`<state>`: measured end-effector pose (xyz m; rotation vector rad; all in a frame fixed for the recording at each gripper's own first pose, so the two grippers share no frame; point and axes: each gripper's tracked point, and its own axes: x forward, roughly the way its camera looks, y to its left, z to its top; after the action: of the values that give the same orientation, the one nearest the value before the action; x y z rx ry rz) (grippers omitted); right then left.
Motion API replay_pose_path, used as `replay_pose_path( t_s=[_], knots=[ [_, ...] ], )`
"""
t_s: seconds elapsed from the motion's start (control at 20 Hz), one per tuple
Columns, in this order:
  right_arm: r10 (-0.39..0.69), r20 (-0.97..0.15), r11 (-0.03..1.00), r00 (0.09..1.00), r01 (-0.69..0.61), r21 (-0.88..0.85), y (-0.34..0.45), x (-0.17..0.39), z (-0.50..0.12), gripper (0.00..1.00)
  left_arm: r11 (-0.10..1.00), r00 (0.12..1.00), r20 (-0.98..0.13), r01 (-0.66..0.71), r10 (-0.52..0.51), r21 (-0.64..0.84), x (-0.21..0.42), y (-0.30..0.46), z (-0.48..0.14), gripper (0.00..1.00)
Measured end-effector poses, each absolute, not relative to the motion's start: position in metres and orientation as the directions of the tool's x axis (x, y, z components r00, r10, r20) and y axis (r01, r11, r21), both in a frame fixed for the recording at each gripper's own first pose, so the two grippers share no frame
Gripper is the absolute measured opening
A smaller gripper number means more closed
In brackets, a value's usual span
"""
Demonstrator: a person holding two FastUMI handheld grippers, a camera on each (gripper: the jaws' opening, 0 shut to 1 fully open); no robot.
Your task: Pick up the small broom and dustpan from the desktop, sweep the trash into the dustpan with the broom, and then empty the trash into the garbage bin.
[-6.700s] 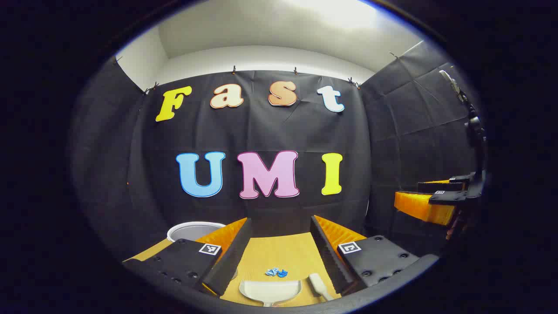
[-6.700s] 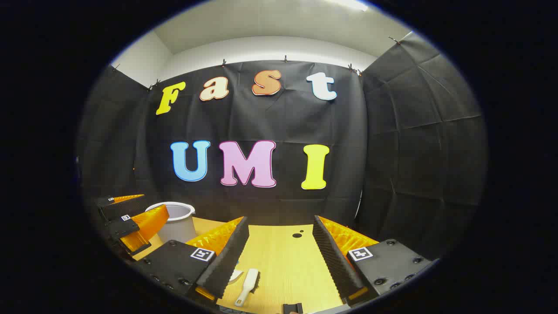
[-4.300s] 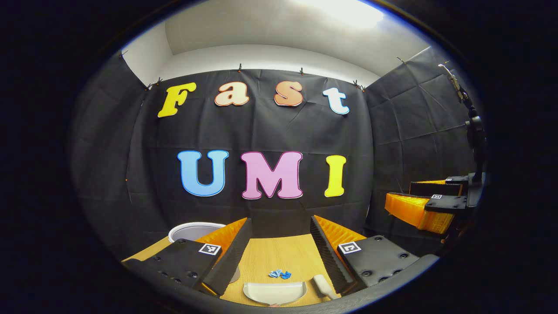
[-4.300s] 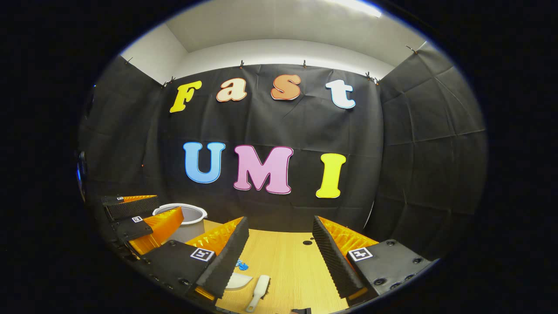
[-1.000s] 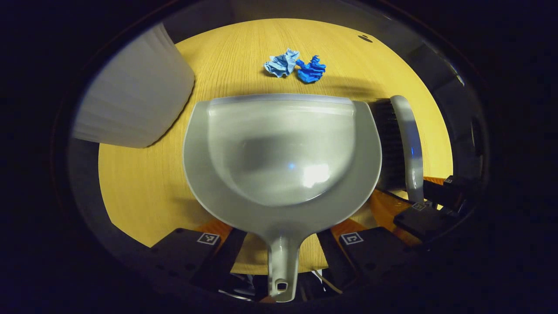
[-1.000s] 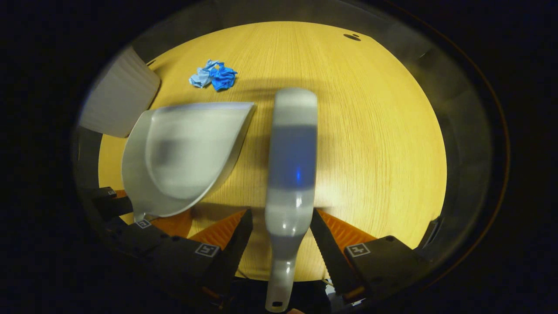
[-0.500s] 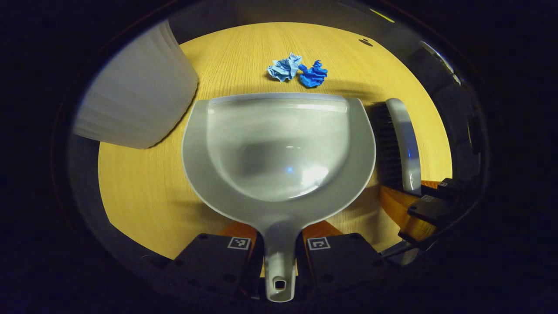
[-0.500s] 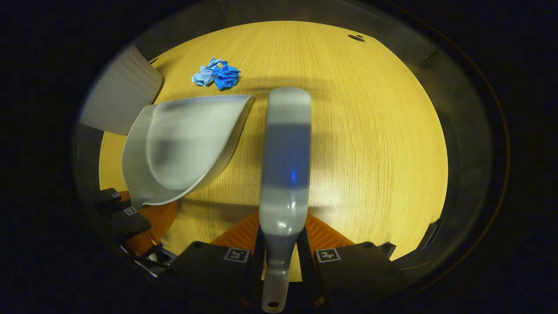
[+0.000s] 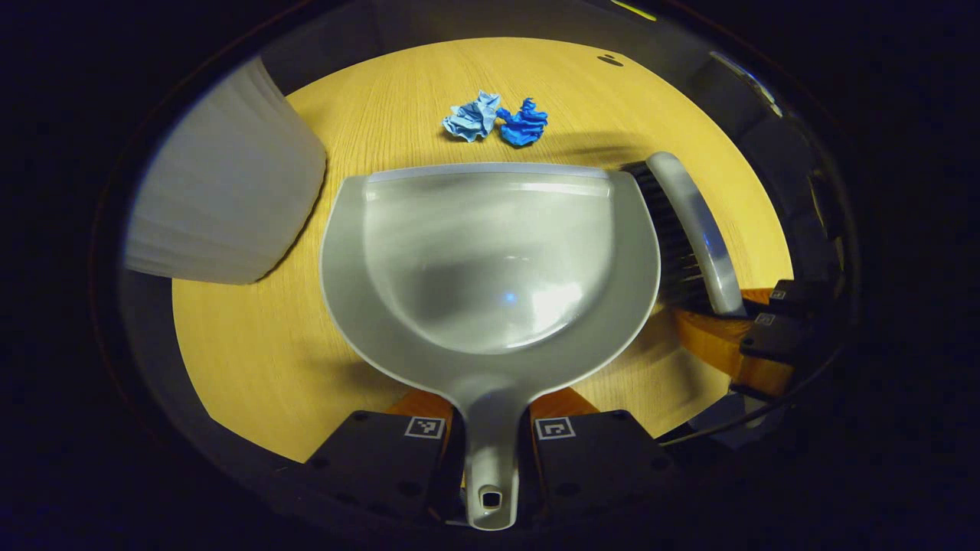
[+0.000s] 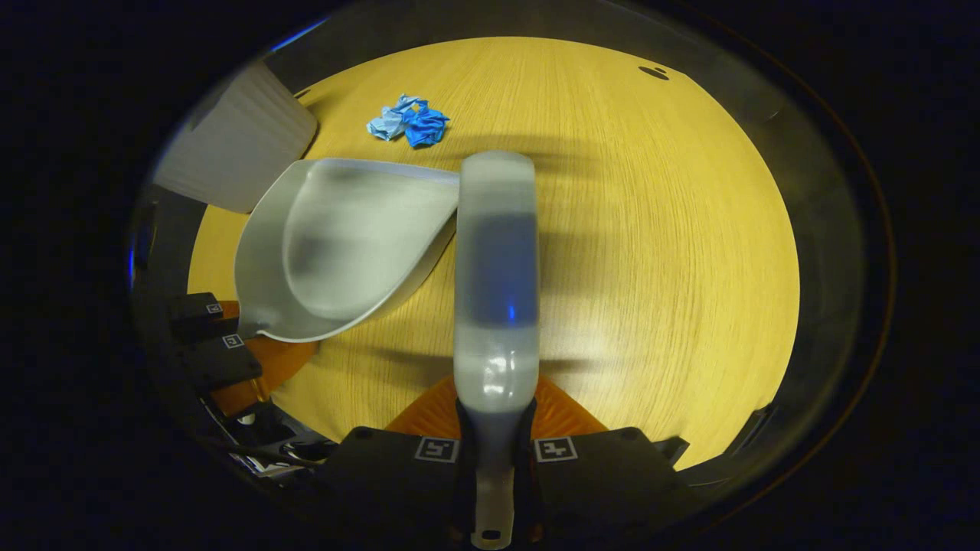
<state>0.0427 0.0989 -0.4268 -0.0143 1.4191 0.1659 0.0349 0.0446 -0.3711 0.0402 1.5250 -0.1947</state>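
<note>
In the left gripper view, my left gripper (image 9: 490, 428) is shut on the handle of the grey dustpan (image 9: 490, 260), whose mouth faces two crumpled blue paper scraps (image 9: 494, 122) on the wooden desktop (image 9: 253, 352). In the right gripper view, my right gripper (image 10: 496, 436) is shut on the handle of the small grey broom (image 10: 496, 260), seen from its back. The dustpan (image 10: 344, 245) lies just left of the broom there, with the scraps (image 10: 407, 121) beyond it. The broom (image 9: 685, 229) and right gripper (image 9: 766, 337) sit right of the dustpan in the left gripper view.
The white garbage bin (image 9: 222, 191) stands at the left of the desktop, close to the dustpan's left side; it is also at the upper left as the bin (image 10: 237, 153) in the right gripper view. A small dark hole (image 10: 653, 73) marks the far desktop.
Both grippers dropped from facing the wall to the desktop and went from open to shut on the handles. In the last half second the broom head drew closer to the dustpan.
</note>
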Motion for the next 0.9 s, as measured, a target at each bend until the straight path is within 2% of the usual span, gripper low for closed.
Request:
replay_pose_path(
  t_s=[0.2,0.3,0.4,0.5,0.55,0.6,0.75,0.9],
  knots=[
    [0.073,-0.957,0.987,0.280,-0.156,0.029,0.074,0.112,-0.383,0.21,0.976,0.057,-0.997,0.212,-0.053,-0.040,0.012,0.073,-0.364,0.27],
    [0.051,-0.933,0.970,0.357,-0.240,-0.039,0.066,0.168,-0.358,0.21,0.972,0.051,-0.997,0.233,-0.052,-0.038,0.003,0.077,-0.363,0.27],
    [0.028,-0.881,0.962,0.472,-0.253,-0.105,0.066,0.227,-0.347,0.21,0.972,0.036,-0.997,0.227,-0.068,-0.058,-0.005,0.073,-0.367,0.27],
    [-0.004,-0.888,0.935,0.459,-0.313,-0.166,0.068,0.251,-0.365,0.21,0.980,0.007,-0.997,0.184,-0.083,-0.081,-0.017,0.066,-0.374,0.27],
    [0.003,-0.899,0.913,0.437,-0.368,-0.176,0.078,0.255,-0.375,0.21,0.981,0.034,-0.995,0.173,-0.090,-0.083,-0.013,0.064,-0.375,0.27],
    [0.000,-0.905,0.881,0.425,-0.428,-0.201,0.084,0.262,-0.383,0.21,0.983,-0.004,-0.996,0.161,-0.092,-0.091,-0.016,0.064,-0.373,0.27],
    [-0.026,-0.901,0.770,0.432,-0.567,-0.294,0.111,0.291,-0.401,0.21,0.988,0.014,-0.995,0.119,-0.104,-0.101,-0.012,0.062,-0.370,0.27],
    [-0.075,-0.901,0.672,0.428,-0.645,-0.362,0.129,0.308,-0.428,0.21,0.988,0.015,-0.995,0.121,-0.097,-0.095,-0.010,0.063,-0.369,0.27]
  ],
)
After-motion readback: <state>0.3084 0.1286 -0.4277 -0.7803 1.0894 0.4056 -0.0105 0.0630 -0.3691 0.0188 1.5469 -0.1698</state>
